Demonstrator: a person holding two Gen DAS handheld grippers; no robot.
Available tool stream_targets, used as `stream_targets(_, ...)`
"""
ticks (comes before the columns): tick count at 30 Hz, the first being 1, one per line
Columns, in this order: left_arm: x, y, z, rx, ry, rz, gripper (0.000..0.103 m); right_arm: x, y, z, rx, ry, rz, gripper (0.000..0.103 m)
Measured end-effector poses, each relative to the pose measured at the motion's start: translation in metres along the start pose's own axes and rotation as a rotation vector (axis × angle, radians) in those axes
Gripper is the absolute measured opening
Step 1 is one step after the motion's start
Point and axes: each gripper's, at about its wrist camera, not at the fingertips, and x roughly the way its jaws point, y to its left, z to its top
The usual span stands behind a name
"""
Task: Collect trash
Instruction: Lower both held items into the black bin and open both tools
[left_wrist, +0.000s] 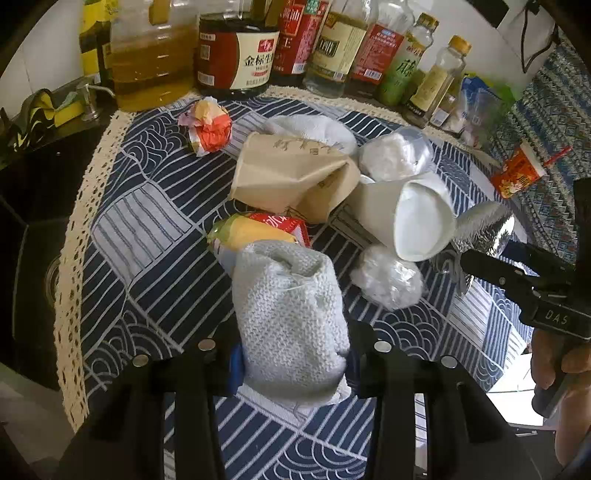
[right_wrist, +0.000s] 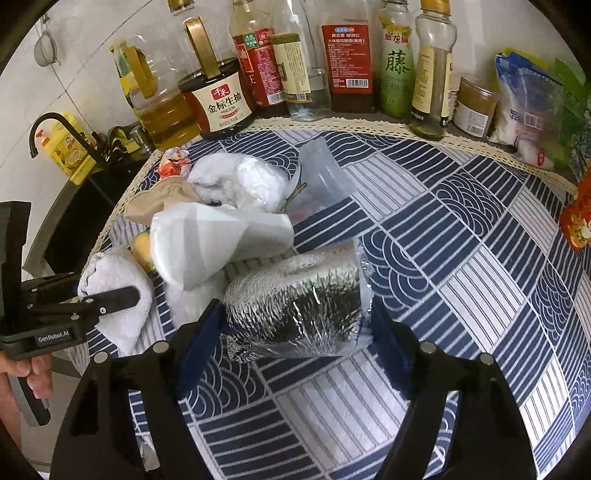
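A: Trash covers the desk's blue patterned cloth (right_wrist: 461, 229): a crushed paper cup (left_wrist: 295, 173), a white cup (left_wrist: 413, 218), wrappers.

B: The left gripper (left_wrist: 295, 363) is clamped on a white knitted cloth (left_wrist: 291, 314). The right gripper (right_wrist: 299, 325) straddles a crumpled foil wrapper (right_wrist: 295, 299), its pads at the sides; a firm grip cannot be told.

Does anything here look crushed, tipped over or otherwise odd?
Yes. In the middle of the patterned cloth, a brown paper cup lies crushed flat and a white cup lies tipped on its side. A crumpled wrapper sits near the bottles. No spilled liquid shows.
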Motion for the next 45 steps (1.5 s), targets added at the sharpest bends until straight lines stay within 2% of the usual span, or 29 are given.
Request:
stream_targets(10, -0.033, -0.005, -0.034, -0.012, -0.033, -0.043, 0.039, -0.036, 0.017, -0.027, 0.003, -0.026, 0.035, 0.077)
stream_targets(15, -0.05, -0.001, -0.062, -0.017, -0.041, -0.055, 0.039, -0.053, 0.04, -0.045, -0.023, -0.037, 0.078, 0.077)
stream_targets(27, -0.083, 0.029, -0.137, -0.066, -0.023, -0.098, 0.039, -0.064, 0.109, -0.098, -0.123, -0.029, 0.204, 0.077)
stream_targets(31, -0.081, 0.04, -0.156, -0.073, 0.005, -0.102, 0.039, -0.057, 0.129, -0.114, -0.15, 0.007, 0.233, 0.077)
stream_targets(35, -0.065, 0.055, -0.178, -0.082, 0.067, -0.118, 0.039, -0.042, 0.145, -0.131, -0.163, 0.062, 0.242, 0.077)
stream_targets(45, -0.009, 0.083, -0.224, -0.087, 0.229, -0.146, 0.04, 0.018, 0.164, -0.176, -0.092, 0.262, 0.221, 0.077)
